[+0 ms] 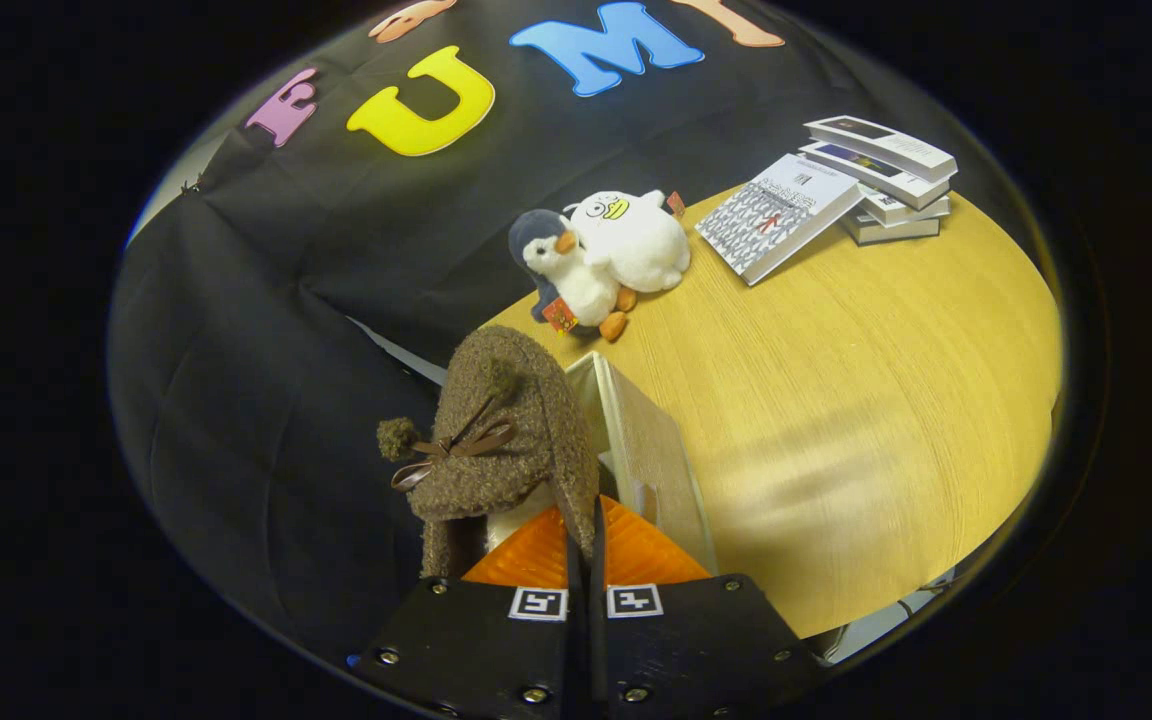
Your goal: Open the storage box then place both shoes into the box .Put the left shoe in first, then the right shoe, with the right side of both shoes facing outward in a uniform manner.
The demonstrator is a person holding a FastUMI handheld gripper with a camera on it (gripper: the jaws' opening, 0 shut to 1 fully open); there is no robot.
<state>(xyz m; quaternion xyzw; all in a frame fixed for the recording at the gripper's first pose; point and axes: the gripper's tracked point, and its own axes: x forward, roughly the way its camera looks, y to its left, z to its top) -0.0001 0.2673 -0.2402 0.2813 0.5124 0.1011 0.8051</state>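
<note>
Both my fingers (584, 545) were pinched shut on the shoe's (506, 440) rim, its length running up and away from them; the box (648, 455) stood just right of it, toys (601, 260) and books (836, 190) beyond.

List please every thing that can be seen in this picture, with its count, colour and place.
shoe: one, brown fuzzy with a ribbon bow and pompoms, between the fingers, raised beside the box
storage box: one, cream-white, just ahead of the fingers on the table
plush toys: two, a grey-white penguin and a white duck, touching, beyond the box
books: a small stack with one leaning on it, white and grey, far side of table
table: one, light wood
hand-held gripper: one, fingers pressed on the shoe's collar
</note>
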